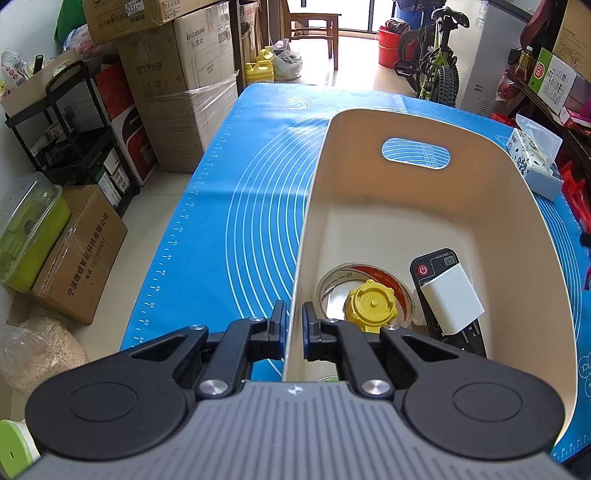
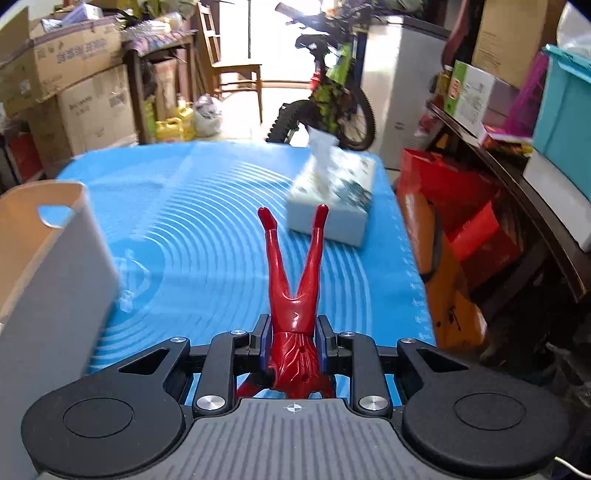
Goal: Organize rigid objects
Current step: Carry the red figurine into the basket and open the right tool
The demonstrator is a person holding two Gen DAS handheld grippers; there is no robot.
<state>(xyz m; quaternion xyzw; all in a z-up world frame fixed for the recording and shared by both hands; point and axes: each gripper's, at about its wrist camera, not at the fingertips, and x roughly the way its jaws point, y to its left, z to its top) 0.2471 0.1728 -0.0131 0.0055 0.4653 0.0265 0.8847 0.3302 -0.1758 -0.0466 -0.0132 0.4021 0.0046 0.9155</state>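
The mat (image 1: 236,206) is bright blue with pale concentric rings and ruler marks along its left edge; the bin (image 1: 406,206) is cream; inside lie a yellow cap (image 1: 371,304), a black remote (image 1: 436,269) with a red button, a white block (image 1: 452,299); the figure (image 2: 293,295) is glossy red; the tissue box (image 2: 332,199) at the mat's far right corner is white with dark blue print.

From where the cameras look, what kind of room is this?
Probably a cluttered room in a home, used for storage: stacked cardboard boxes, a bicycle by the bright doorway, and a wooden chair behind the table's blue mat.
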